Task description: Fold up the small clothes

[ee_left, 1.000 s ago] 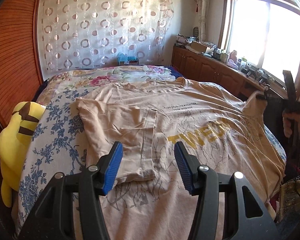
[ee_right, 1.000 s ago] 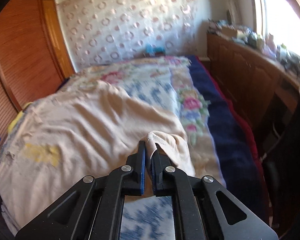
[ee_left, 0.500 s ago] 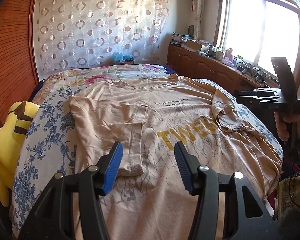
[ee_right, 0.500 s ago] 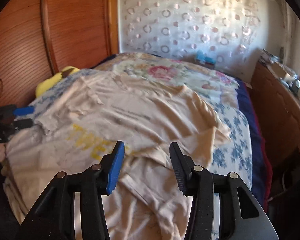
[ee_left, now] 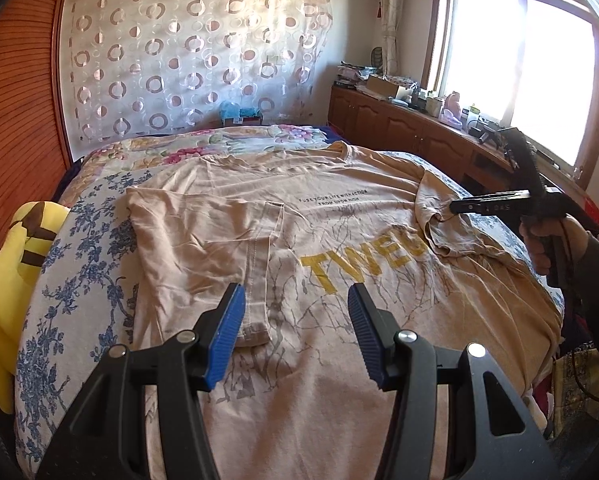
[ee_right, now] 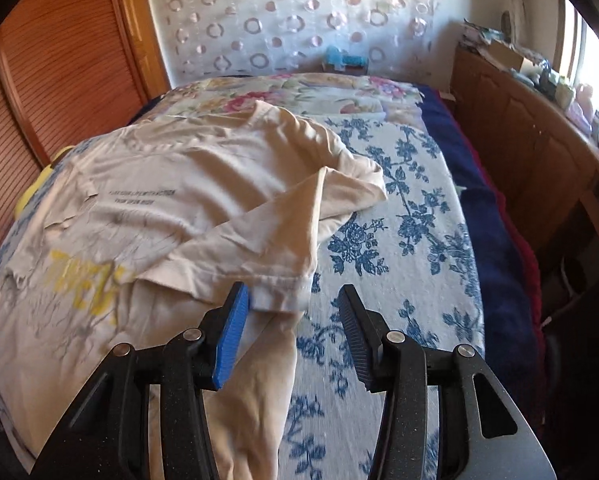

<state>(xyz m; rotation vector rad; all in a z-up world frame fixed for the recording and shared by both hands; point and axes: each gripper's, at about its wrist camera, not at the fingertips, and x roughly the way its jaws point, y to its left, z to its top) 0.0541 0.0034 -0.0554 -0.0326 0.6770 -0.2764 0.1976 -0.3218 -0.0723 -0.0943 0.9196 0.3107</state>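
Beige cotton T-shirt (ee_left: 339, 280) with yellow lettering lies spread on our blue-flowered bed (ee_right: 411, 240), both sleeves folded in. Soft and light, it suits pinching at the hem corners. Left tool (ee_left: 295, 336) and right tool (ee_right: 289, 332) gape empty.

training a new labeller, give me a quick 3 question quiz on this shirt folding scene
1. True or false: the left gripper holds the t-shirt.
2. Which sleeve lies neatly flat on the shirt: A the one near the yellow plush toy, B the window-side sleeve?
3. What is printed in yellow on the shirt?

Key: 1 false, it is open above the shirt. 2 A; B lies rumpled. 3 Letters starting TWE, the rest covered.
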